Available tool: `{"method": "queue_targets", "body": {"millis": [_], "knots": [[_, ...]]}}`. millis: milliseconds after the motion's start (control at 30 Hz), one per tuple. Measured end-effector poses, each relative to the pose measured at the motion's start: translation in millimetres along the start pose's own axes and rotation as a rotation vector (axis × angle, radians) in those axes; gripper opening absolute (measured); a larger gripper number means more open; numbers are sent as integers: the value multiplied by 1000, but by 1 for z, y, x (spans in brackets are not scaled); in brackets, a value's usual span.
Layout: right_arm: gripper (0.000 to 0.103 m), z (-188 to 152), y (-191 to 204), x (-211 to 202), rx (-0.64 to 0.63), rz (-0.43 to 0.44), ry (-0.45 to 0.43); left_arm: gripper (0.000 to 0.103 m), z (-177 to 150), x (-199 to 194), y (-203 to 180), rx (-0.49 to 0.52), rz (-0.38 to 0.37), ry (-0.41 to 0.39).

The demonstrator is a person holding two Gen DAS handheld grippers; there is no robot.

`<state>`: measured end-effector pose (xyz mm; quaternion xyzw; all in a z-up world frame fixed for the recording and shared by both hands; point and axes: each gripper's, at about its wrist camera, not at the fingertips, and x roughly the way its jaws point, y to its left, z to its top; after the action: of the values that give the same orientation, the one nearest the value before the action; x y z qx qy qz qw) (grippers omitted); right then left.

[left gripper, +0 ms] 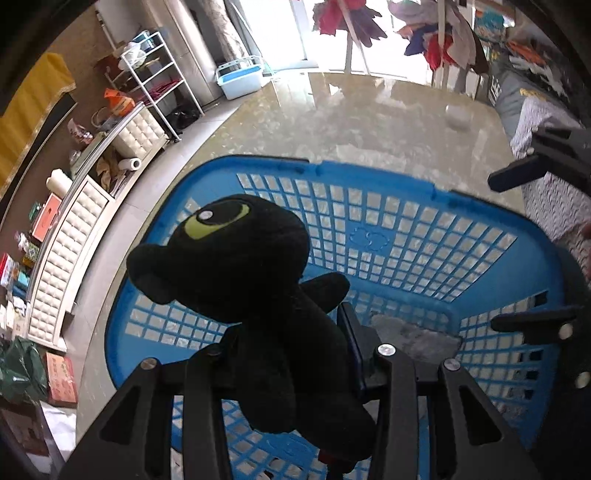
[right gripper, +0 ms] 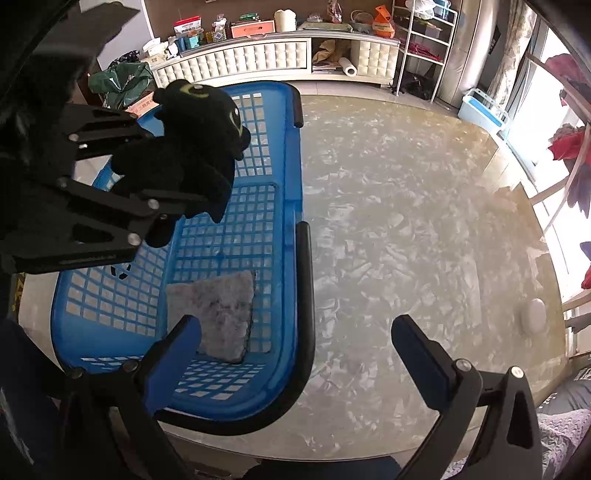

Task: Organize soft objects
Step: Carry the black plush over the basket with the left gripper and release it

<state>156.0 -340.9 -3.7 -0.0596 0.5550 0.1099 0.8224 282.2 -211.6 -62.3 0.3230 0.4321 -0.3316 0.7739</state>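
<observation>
Black plush toy (left gripper: 258, 295) hangs clenched in left claw (left gripper: 288, 354) above blue basket (left gripper: 369, 236); right claw (right gripper: 295, 343) released.

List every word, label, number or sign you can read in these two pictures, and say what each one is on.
None can be read for certain.
Orange box on the floor behind the blue basket: red print, too blurred to read.
Red and white box on the white cabinet: label too small to read.
Orange bag on the cabinet: markings too small.
Dark grey fabric at the table's far right: pale letters, cut off and blurred.
</observation>
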Motion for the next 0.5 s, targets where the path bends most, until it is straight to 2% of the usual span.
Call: {"method": "queue_targets", "body": {"millis": [167,367,500], "knots": [[103,0,-1,4,17,25,10,39,5,12,6,27,1,27],[103,1,0,10,23,4,17,40,8,22,19,20,-25,57],[103,2,-1,16,37,8,29,43,8,19,17,50,-18,40]]}}
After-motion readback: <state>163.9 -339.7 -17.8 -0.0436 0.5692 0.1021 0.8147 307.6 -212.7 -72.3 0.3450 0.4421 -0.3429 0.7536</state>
